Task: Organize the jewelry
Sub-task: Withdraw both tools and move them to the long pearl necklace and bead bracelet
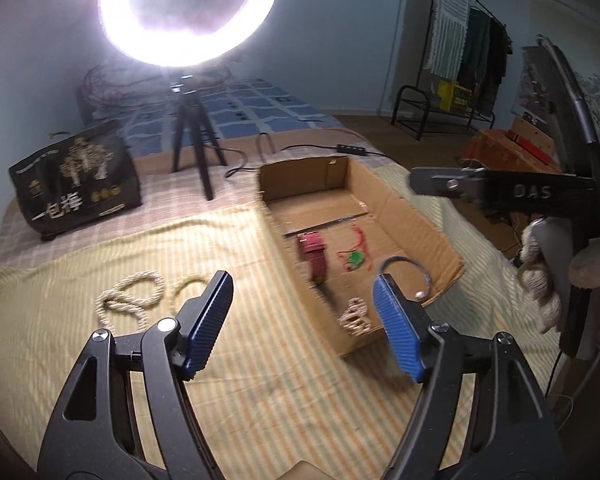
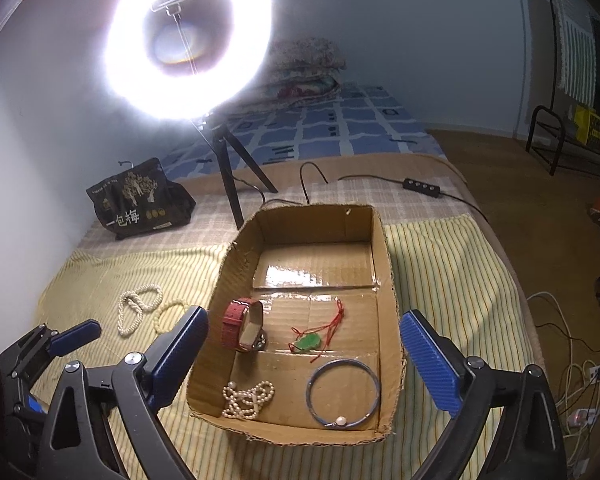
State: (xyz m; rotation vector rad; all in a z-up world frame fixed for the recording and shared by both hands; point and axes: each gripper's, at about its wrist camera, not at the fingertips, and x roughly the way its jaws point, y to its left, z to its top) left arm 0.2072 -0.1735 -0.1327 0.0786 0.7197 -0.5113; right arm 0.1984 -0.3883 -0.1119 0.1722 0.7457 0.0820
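Note:
An open cardboard box (image 2: 384,264) (image 1: 420,220) lies on the striped cloth. It holds a red watch (image 2: 242,326) (image 1: 314,254), a green pendant on a red cord (image 2: 308,342) (image 1: 355,258), a blue bangle with a pearl (image 2: 342,394) (image 1: 416,272) and a pearl string (image 2: 246,398) (image 1: 356,316). A pearl necklace (image 2: 136,312) (image 1: 130,300) and a beaded bracelet (image 2: 170,314) (image 1: 186,286) lie on the cloth left of the box. My left gripper (image 1: 302,320) is open and empty over the box's left wall. My right gripper (image 2: 304,354) is open and empty above the box.
A ring light on a tripod (image 2: 228,168) (image 1: 192,148) stands behind the box, with a black printed bag (image 2: 140,200) (image 1: 76,184) to its left. A cable with a switch (image 2: 420,186) runs behind the box. Wires (image 2: 576,380) lie on the floor at right.

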